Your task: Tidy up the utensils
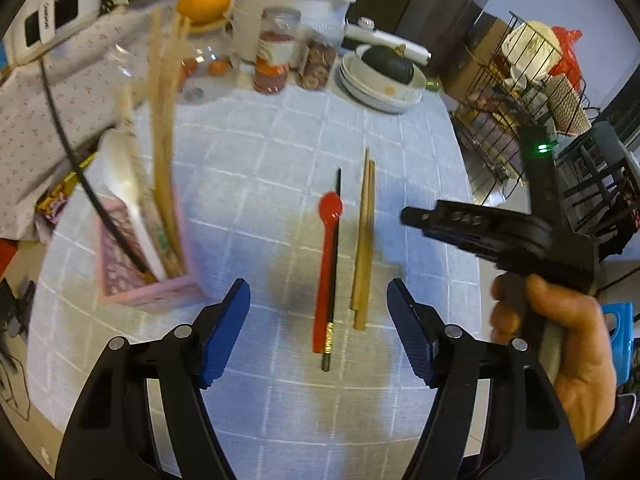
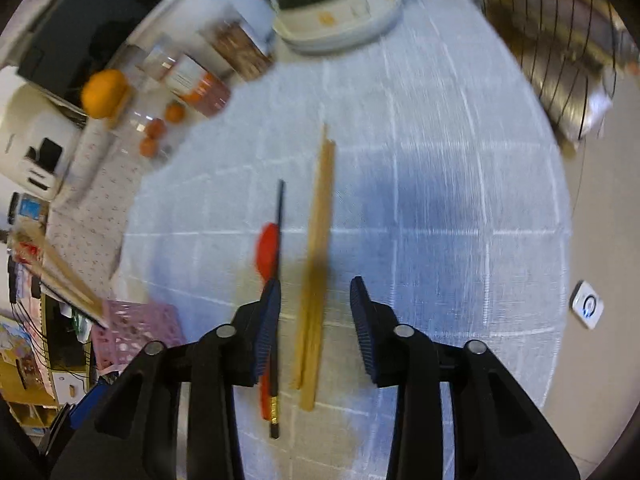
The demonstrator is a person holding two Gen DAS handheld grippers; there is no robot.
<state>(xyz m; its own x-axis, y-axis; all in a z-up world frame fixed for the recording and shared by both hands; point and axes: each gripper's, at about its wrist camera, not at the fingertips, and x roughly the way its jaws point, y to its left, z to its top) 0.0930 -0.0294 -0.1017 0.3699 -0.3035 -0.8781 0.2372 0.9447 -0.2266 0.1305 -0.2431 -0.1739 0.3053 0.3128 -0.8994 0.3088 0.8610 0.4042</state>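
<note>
Partly done: pink holder [image 1: 148,276] at nine o'clock already has utensils; red spoon [image 1: 326,264], black chopstick [image 1: 334,264] and wooden chopsticks [image 1: 364,240] lie mid-counter; left gripper [image 1: 318,332] and right gripper [image 2: 316,328] jaws apart, empty

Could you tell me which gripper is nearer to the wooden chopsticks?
Right. The right gripper hangs over the wooden chopsticks, open fingers astride them; the left gripper is open too, centred over the red spoon beside them.

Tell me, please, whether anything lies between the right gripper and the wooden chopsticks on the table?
Nothing visible does. The right gripper is open right above the wooden chopsticks, which run between its fingers. The red spoon and black chopstick lie just beside, not across.
</note>
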